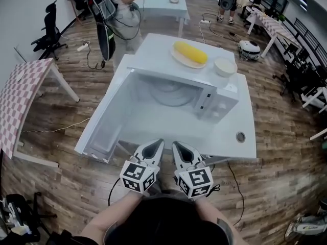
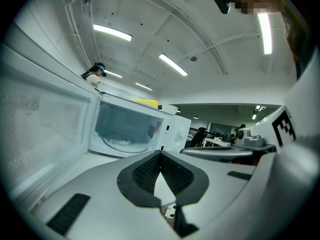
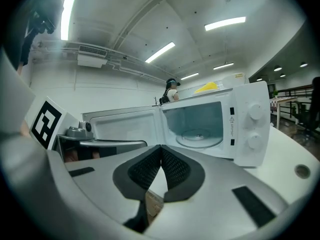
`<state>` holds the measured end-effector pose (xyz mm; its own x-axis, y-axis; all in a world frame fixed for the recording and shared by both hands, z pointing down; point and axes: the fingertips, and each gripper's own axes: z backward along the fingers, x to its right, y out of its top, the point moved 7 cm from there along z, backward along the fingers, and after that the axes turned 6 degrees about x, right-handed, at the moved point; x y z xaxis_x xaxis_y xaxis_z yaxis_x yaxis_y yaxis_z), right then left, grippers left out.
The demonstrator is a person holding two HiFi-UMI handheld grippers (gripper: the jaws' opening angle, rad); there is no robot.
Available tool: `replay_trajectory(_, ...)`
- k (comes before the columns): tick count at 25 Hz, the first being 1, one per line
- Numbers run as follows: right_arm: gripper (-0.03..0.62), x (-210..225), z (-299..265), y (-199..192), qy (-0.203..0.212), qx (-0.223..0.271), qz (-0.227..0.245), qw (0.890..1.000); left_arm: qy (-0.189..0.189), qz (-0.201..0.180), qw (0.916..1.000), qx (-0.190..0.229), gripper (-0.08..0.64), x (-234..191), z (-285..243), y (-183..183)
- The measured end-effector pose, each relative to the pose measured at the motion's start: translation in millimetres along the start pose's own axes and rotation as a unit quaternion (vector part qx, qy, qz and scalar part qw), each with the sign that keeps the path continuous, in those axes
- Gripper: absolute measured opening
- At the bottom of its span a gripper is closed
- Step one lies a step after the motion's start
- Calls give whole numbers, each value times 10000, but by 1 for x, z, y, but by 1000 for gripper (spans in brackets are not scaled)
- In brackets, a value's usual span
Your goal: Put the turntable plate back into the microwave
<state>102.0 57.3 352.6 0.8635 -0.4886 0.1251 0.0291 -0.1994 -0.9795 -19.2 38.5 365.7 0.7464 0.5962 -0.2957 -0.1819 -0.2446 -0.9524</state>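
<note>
At the bottom centre of the head view, the left gripper point(image 1: 156, 146) and the right gripper point(image 1: 180, 148) sit side by side at the near edge of the white table point(image 1: 244, 148). Each gripper view shows its jaws brought together, pad tips meeting and nothing between them: left gripper point(image 2: 160, 155), right gripper point(image 3: 161, 149).

Just above them in the frame, the microwave door point(image 1: 104, 130) lies swung open toward the lower left, on the left gripper's side. Beyond it, at frame centre, the microwave point(image 1: 220, 100) stands open. The glass turntable plate point(image 1: 172, 93) lies flat on the cavity floor, straight ahead of both grippers and well apart from them. It shows left of centre in the left gripper view point(image 2: 123, 143) and right of centre in the right gripper view point(image 3: 201, 137).

The plate looks already seated, so I judge the task done or nearly so. If the door is closed next, the left gripper is nearer.

Farther up, on the microwave's top, sit a plate with a long yellow food item point(image 1: 190, 53) and a white bowl point(image 1: 225, 66).
</note>
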Motion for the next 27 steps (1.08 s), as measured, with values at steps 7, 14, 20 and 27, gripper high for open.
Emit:
replay_trajectory(7,21,-4,6,1,67,54,-45,10000,-114,-79,9999,-87,12,10,1,-2)
replay_trajectory(14,21,-15,4,-1,266,71,7,9996,-72,-48,9999,-137,12,8,7,-7)
replay_trajectory(20,21,-19,7,-2,310,58,28,9995,-93,-30,9998,-152,12,11,9,-8)
replay_trajectory(27,21,-14,5,-7,283,2,-120,9995,-47,226,9990,-376,12,6,5,-21)
